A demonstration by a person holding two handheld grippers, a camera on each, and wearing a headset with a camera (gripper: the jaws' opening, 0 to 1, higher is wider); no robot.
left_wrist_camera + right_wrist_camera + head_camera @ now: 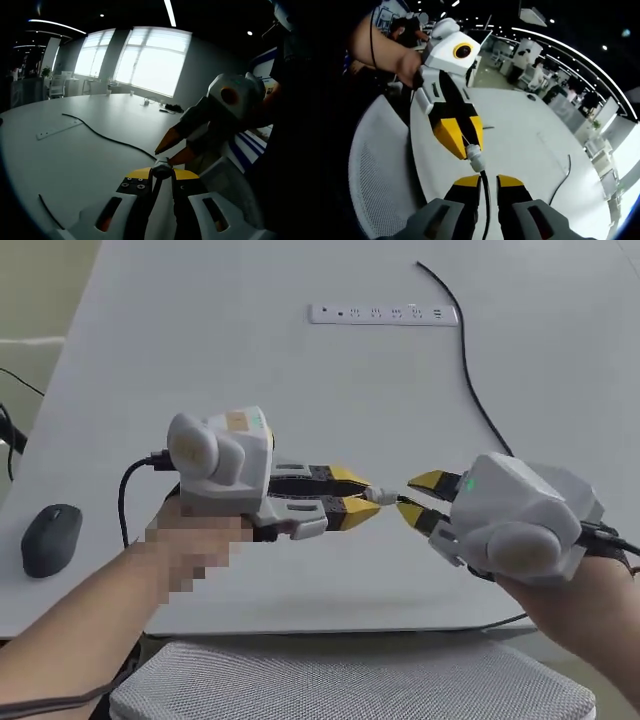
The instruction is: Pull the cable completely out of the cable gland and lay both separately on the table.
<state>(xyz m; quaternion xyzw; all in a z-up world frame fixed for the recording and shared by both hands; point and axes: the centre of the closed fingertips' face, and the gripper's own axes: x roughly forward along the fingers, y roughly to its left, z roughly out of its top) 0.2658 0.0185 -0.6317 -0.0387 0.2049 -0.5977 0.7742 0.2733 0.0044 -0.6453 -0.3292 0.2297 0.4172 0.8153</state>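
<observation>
I hold both grippers up over the table's front edge, tips facing each other. A small white cable gland [380, 497] [161, 168] [475, 156] sits in the tips of my left gripper [372, 497] [161, 174] [470, 150], which is shut on it. A thin black cable [403, 502] [485, 200] leaves the gland and runs between the jaws of my right gripper [408, 496] [164, 155] [488, 181]. Those jaws stand slightly apart, one on each side of the cable, with a gap showing beside it.
A white power strip [385, 314] [55, 129] lies at the far side of the white table [200, 350], and its black cord [470, 370] [107, 137] trails toward me. A dark mouse [50, 538] rests at the left. A grey mesh chair back [350, 680] stands below the table edge.
</observation>
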